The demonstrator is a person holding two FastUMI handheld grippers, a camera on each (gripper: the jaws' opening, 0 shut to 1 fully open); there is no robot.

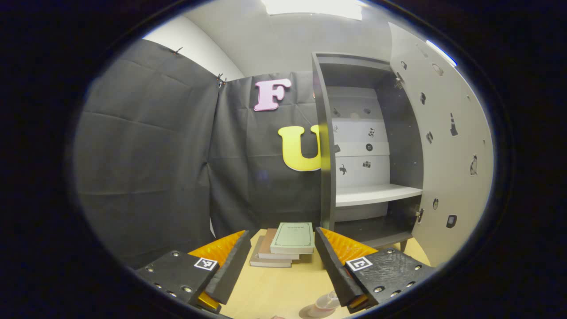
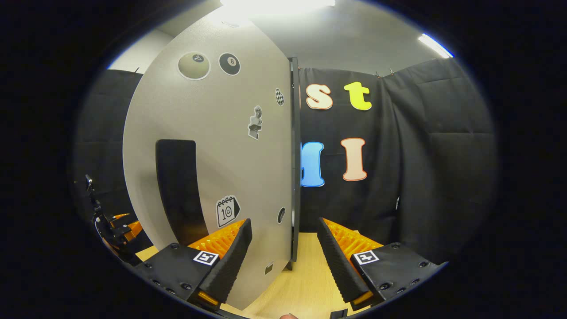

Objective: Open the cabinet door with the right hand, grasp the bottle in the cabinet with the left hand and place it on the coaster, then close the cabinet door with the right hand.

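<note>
In the left gripper view, the left gripper point(image 1: 281, 266) hangs over the pale wooden table point(image 1: 274, 288) with its jaws released and nothing between them. At the bottom centre of the frame, just beside the right-hand finger, the clear plastic bottle point(image 1: 325, 303) with a pinkish tint shows only in part, cut by the edge; whether a coaster lies beneath it cannot be told. Straight ahead, in the lower middle, a stack of books topped by a pale green paperback point(image 1: 288, 243) rests on the table. To the right of centre stands the dark grey cabinet point(image 1: 325, 146), its white shelf point(image 1: 376, 193) bare, and its light grey sticker-dotted door point(image 1: 447, 146) swung wide at the right of the frame.

In the right gripper view, the right gripper point(image 2: 283, 261) has its jaws spread, and the door's edge point(image 2: 293, 177) stands upright between them, farther off, not pressed. The door's face point(image 2: 208, 155) takes the left half; at the far left edge the other gripper point(image 2: 113, 228) shows small.
</note>
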